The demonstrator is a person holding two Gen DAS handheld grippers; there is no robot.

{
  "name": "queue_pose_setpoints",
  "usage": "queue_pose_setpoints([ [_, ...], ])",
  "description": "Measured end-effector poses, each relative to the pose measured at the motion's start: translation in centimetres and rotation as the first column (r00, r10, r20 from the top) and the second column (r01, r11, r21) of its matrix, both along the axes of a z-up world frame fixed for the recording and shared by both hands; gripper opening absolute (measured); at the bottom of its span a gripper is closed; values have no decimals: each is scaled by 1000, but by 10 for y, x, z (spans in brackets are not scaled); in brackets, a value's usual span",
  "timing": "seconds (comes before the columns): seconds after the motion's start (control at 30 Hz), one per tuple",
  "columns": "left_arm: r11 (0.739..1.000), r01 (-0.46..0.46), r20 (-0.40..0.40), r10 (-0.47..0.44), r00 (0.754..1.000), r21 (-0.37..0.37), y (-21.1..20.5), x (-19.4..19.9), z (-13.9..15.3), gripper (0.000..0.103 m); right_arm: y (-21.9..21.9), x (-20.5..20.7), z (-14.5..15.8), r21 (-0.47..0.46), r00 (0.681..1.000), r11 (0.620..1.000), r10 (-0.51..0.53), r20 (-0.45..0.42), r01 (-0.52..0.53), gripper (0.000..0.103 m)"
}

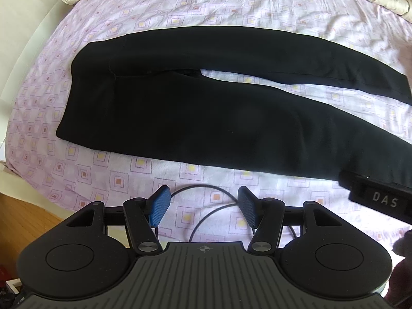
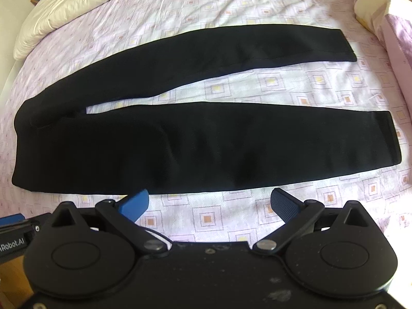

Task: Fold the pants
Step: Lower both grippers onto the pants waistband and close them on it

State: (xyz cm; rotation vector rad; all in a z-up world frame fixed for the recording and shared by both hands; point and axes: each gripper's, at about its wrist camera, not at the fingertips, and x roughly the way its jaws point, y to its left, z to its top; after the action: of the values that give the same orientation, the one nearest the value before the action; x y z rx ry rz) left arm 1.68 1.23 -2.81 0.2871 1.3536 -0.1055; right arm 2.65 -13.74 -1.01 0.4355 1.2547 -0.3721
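My black pants (image 1: 206,103) lie flat and unfolded on the bed sheet (image 1: 180,13), a lilac one printed with squares, waistband to the left and both legs running right with a strip of sheet showing between them. I hold my left gripper (image 1: 203,206) above the bare sheet just short of the near leg, its blue pads apart with nothing between them. My right gripper (image 2: 209,203) hangs wide over the sheet beside that leg's lower edge, empty too. A cream duvet (image 2: 77,7) is bunched along the far side.
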Motion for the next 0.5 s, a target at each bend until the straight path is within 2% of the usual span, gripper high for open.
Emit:
queue_pose_setpoints([
  [0.1,1000,16,-1,-16,1000,8,2,12,-5,57,3,9,-6,15,1000,1000,6,-7,-6,102],
  [0.27,998,65,3,-65,998,24,-3,42,-17,56,6,30,-9,-22,1000,1000,11,-17,-11,98],
  [0.37,997,75,-24,-75,997,-6,-2,66,-25,51,4,47,-9,-51,1000,999,16,-7,-16,97],
  [0.43,997,77,-34,-78,996,-28,1,82,-30,46,0,62,-10,-61,1000,998,10,-18,-11,91],
  [0.5,996,78,-36,-80,996,-43,4,99,-33,43,-4,77,-11,-70,1000,998,1,-26,-2,90],
])
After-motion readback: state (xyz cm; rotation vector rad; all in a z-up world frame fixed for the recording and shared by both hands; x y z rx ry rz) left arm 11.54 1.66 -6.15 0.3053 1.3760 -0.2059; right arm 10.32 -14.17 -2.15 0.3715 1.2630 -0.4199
